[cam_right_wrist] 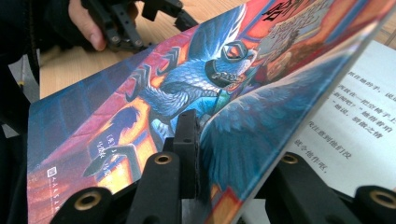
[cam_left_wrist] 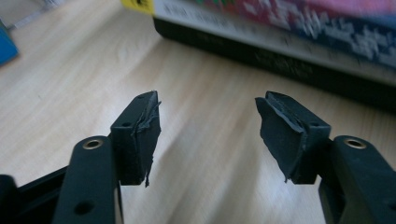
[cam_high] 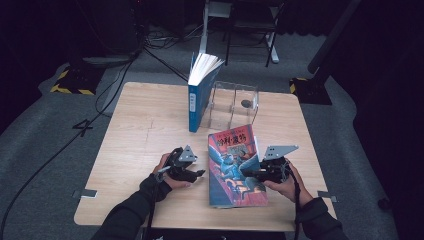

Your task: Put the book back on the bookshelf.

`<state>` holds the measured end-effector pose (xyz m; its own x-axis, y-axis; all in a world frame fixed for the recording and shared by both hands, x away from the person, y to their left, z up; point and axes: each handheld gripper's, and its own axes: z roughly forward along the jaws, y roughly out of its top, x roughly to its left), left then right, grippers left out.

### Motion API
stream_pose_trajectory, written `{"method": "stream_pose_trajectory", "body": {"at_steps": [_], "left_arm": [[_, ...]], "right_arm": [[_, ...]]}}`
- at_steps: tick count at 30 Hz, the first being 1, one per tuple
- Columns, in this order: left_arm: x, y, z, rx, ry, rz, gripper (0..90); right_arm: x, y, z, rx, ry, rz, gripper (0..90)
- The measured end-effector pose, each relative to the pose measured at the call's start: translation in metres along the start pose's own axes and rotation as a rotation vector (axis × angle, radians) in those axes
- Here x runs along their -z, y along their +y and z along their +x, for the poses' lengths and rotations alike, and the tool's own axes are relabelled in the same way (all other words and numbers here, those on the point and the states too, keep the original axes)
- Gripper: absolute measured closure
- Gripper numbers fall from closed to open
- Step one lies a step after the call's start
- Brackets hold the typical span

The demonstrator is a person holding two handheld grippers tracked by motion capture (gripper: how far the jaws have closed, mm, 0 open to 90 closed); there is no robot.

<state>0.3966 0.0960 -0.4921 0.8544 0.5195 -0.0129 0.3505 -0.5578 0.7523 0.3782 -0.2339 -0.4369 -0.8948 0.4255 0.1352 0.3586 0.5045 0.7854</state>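
While the left gripper [cam_left_wrist: 208, 126] gapes empty beside the book [cam_high: 234, 167], the right gripper [cam_right_wrist: 224, 158] pinches its cover — lifted.

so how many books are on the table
2: a blue book standing upright at the far side beside a clear rack, and an illustrated book near the front, its cover clamped in the right hand-held gripper.

Right tool [cam_right_wrist: 198, 163] clamped on book cover [cam_right_wrist: 154, 93]

A blue book [cam_high: 200, 95] stands upright at upper centre, beside a clear plastic rack [cam_high: 235, 102] on the wooden table [cam_high: 140, 135].
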Motion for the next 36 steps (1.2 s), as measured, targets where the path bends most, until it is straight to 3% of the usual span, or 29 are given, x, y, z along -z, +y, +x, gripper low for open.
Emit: {"method": "stream_pose_trajectory", "body": {"at_steps": [8,15,20,22,27,31,36], "left_arm": [[-0.008,0.015,0.012,0.006,0.027,-0.023,39.2],[-0.011,0.021,0.02,0.017,0.04,-0.045,42.6],[-0.012,0.027,0.03,0.063,0.06,-0.063,42.6],[-0.012,0.029,0.032,0.055,0.071,-0.067,43.5],[-0.006,0.039,0.037,0.07,0.061,-0.114,43.2],[-0.002,0.049,0.04,0.05,0.09,-0.115,44.8],[0.007,0.06,0.049,0.048,0.062,-0.157,51.5]], "right_arm": [[0.005,-0.005,0.005,0.029,-0.016,-0.06,74.0],[0.006,-0.007,0.007,0.039,-0.02,-0.08,74.4],[0.009,-0.007,0.009,0.061,-0.024,-0.101,74.7],[0.009,-0.007,0.009,0.066,-0.024,-0.107,74.8],[0.015,-0.006,0.013,0.094,-0.013,-0.157,75.5],[0.017,-0.004,0.016,0.118,-0.006,-0.178,75.7],[0.023,0.002,0.019,0.154,-0.011,-0.208,75.6]]}}
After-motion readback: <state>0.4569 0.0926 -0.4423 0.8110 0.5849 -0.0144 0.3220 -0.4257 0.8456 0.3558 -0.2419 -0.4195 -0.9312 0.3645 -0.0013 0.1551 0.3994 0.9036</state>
